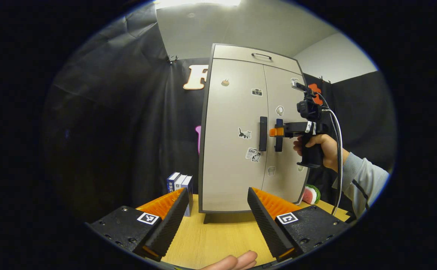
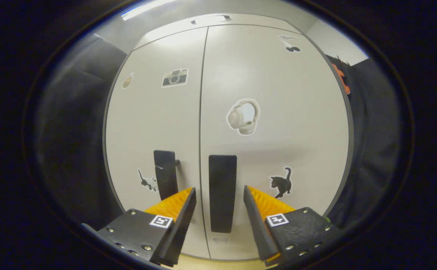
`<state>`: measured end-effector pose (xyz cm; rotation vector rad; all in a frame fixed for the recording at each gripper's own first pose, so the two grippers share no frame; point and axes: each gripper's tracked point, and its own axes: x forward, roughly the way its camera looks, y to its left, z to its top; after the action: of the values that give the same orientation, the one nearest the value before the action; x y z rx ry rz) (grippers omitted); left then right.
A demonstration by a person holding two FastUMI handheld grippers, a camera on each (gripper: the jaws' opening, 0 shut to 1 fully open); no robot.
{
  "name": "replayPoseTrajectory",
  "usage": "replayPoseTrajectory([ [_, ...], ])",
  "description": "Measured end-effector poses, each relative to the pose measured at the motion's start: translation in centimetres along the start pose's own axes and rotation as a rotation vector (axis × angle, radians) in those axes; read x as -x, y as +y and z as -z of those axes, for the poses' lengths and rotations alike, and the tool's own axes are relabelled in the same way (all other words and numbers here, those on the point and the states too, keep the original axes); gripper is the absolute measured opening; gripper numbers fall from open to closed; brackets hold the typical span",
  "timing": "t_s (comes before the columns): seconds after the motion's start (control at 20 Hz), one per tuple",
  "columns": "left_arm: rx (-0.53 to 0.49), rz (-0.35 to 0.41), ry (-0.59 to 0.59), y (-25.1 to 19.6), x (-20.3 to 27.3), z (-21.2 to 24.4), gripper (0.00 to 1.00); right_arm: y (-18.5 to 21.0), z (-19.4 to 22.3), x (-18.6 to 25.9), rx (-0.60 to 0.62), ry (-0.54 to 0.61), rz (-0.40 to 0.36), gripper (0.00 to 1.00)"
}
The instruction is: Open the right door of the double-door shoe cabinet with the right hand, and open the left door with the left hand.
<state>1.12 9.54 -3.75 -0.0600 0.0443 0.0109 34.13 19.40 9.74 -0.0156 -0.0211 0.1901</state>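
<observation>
The grey double-door shoe cabinet (image 1: 237, 150) stands on the wooden table, both doors shut. Two dark vertical handles sit side by side at its middle: the left door's handle (image 1: 263, 133) and the right door's handle (image 1: 279, 135). My right gripper (image 1: 276, 131), held by a hand, reaches the right handle. In the right gripper view this handle (image 2: 222, 193) stands between the fingers of my right gripper (image 2: 218, 210), which is open with a gap on each side. The left handle (image 2: 165, 174) is just beside it. My left gripper (image 1: 216, 225) is open, well short of the cabinet.
Several small blue and white boxes (image 1: 180, 183) stand at the cabinet's left foot. A watermelon-slice toy (image 1: 311, 194) lies at its right foot. The cabinet's top drawer has a bar handle (image 1: 261, 56). The wooden table (image 1: 218, 240) extends in front; black cloth walls surround the booth.
</observation>
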Motion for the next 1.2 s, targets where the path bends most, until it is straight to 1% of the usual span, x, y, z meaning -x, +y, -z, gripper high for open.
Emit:
replayPoseTrajectory([
  [0.05, 0.001, -0.004, 0.006, 0.3, 0.1, 0.2, 0.98, -0.4, 0.3, -0.2, -0.002, 0.01, 0.036, 0.69],
  [0.1, 0.0, -0.007, 0.007, 0.6, 0.2, 0.3, 0.98, -0.4, -0.1, -0.3, -0.024, 0.0, 0.042, 0.52],
  [0.2, -0.002, -0.015, 0.015, 1.0, 0.2, 0.7, 0.98, -0.4, -0.1, -0.4, -0.067, 0.024, 0.047, 0.41],
  [0.25, -0.001, -0.016, 0.017, 1.1, 0.3, 0.7, 0.98, -0.4, 0.1, -0.4, -0.069, 0.039, 0.04, 0.45],
  [0.3, -0.001, -0.018, 0.02, 1.2, 0.3, 0.7, 0.98, -0.3, 0.1, -0.3, -0.089, 0.039, 0.043, 0.45],
  [0.35, 0.002, -0.021, 0.024, 1.2, 0.4, 0.8, 0.98, -0.2, 0.6, -0.5, -0.09, 0.037, 0.041, 0.36],
  [0.45, 0.008, -0.033, 0.029, 1.4, 0.7, 0.8, 0.98, -0.4, 0.3, -0.2, -0.065, 0.053, 0.052, 0.24],
  [0.55, 0.01, -0.043, 0.029, 1.5, 1.3, 0.7, 0.98, -0.2, 0.4, -0.3, -0.083, 0.071, 0.05, 0.24],
  [0.75, -0.019, -0.07, 0.024, 1.6, 2.6, 0.0, 0.98, -0.2, 0.3, 0.3, -0.085, 0.077, 0.036, 0.24],
  [0.85, -0.022, -0.075, 0.012, 1.1, 3.3, -0.7, 0.96, -0.2, 0.3, 1.0, -0.087, 0.082, 0.013, 0.24],
  [0.9, -0.014, -0.077, 0.006, 0.8, 3.8, -1.0, 0.98, -0.3, 0.1, 1.4, -0.098, 0.088, 0.0, 0.24],
  [1.0, 0.006, -0.064, -0.006, -0.3, 4.7, -1.6, 0.98, -0.3, 0.1, 2.1, -0.092, 0.095, -0.027, 0.24],
  [1.15, -0.02, -0.061, -0.007, -1.4, 5.3, -2.1, 0.98, -0.8, -0.1, 3.6, -0.092, 0.103, -0.061, 0.24],
  [1.2, -0.032, -0.059, -0.005, -2.0, 5.4, -2.1, 0.96, -0.9, -0.1, 3.9, -0.101, 0.106, -0.069, 0.24],
])
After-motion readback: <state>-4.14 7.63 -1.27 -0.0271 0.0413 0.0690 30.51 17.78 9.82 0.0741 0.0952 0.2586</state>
